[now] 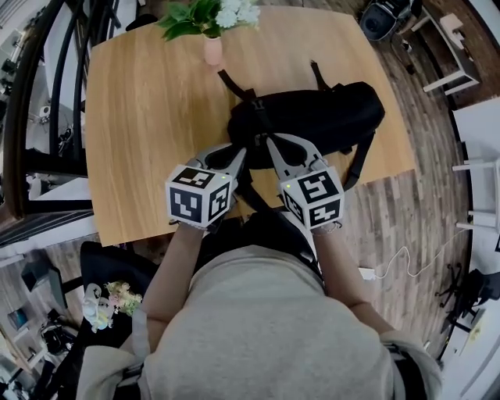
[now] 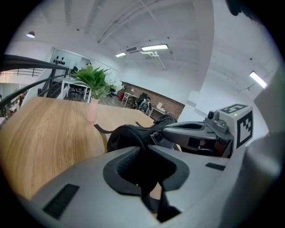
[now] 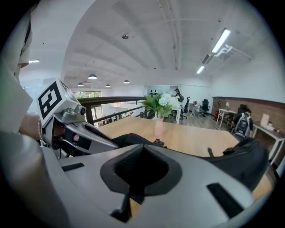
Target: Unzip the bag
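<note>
Left hand-held gripper on crosswise bag

bag zip too small to make out at my right tongs tip; plant cropped by top edge.

We could read no words, numbers or brand names anywhere. The only signs were black-and-white square markers. They stood on the faces of the left cube, carried by the left tongs, and of the right cube, carried by the right tongs. We saw them as block patterns, not letters.
</note>
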A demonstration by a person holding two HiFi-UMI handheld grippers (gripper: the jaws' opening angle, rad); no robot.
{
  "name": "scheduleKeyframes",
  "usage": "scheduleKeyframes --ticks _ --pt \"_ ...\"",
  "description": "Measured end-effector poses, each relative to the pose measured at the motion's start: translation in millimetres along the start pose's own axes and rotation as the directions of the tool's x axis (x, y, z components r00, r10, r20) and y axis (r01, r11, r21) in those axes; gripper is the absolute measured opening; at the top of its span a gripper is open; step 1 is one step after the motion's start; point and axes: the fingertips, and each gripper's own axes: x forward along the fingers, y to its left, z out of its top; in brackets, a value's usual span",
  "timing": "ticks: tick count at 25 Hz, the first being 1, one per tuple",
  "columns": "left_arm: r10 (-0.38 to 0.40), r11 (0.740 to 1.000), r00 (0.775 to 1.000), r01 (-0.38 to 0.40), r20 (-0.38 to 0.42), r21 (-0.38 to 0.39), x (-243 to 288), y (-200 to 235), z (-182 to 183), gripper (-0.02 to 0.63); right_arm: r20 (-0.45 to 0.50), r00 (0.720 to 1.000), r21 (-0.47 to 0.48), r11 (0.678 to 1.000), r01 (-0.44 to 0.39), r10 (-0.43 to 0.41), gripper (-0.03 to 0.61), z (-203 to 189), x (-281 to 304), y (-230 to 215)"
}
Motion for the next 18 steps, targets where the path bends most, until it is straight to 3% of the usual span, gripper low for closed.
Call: scheduleKeyframes --ticks 10,18 --pt "0.082 0.997 0.996 -0.082 0.028 0.005 3 7 0 0.057 0.016 1.0 0.024 1.0 -0.01 0.01 0.009 -7 -10 -30" --pt "0.259 0.966 0.964 -0.259 0.064 -0.002 7 4 -1 0.057 0.04 0.994 0.056 0.993 -0.107 0.104 0.009 -15 -22 -60"
